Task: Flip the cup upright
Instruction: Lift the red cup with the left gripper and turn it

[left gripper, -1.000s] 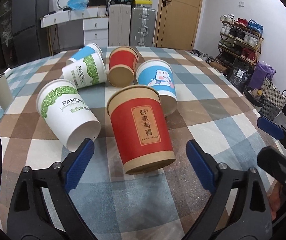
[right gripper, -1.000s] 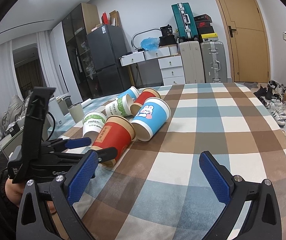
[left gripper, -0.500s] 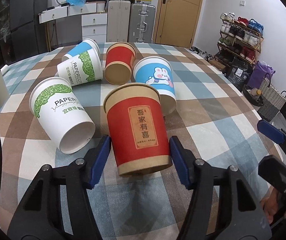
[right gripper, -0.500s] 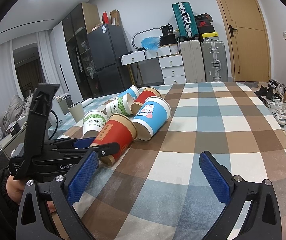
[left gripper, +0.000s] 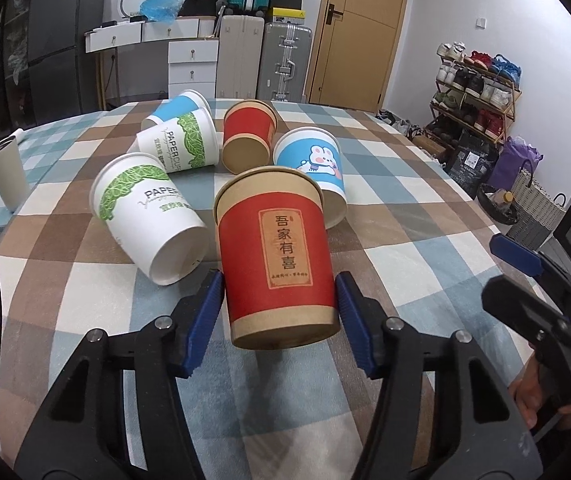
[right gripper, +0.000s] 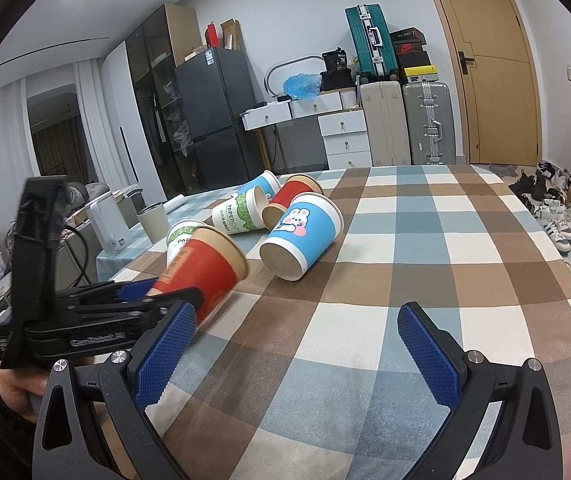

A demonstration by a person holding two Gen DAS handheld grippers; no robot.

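My left gripper (left gripper: 279, 320) is shut on a red paper cup with a kraft rim (left gripper: 275, 256), its blue pads on the cup's base end. The cup is tilted, rim pointing away, lifted off the checked tablecloth (left gripper: 385, 264). In the right wrist view the same red cup (right gripper: 201, 268) leans in the left gripper (right gripper: 153, 300). My right gripper (right gripper: 297, 348) is open and empty above the cloth, to the right of the cup.
Several other paper cups lie on their sides behind: a white and green cup (left gripper: 149, 220), a blue bunny cup (left gripper: 313, 164), another red cup (left gripper: 247, 138), and further white and blue ones. A grey tumbler (left gripper: 5, 172) stands at the left edge.
My left gripper closed its pads on the red cup's base end and raised it off the cloth, tipping the rim upward. The right gripper has not moved.
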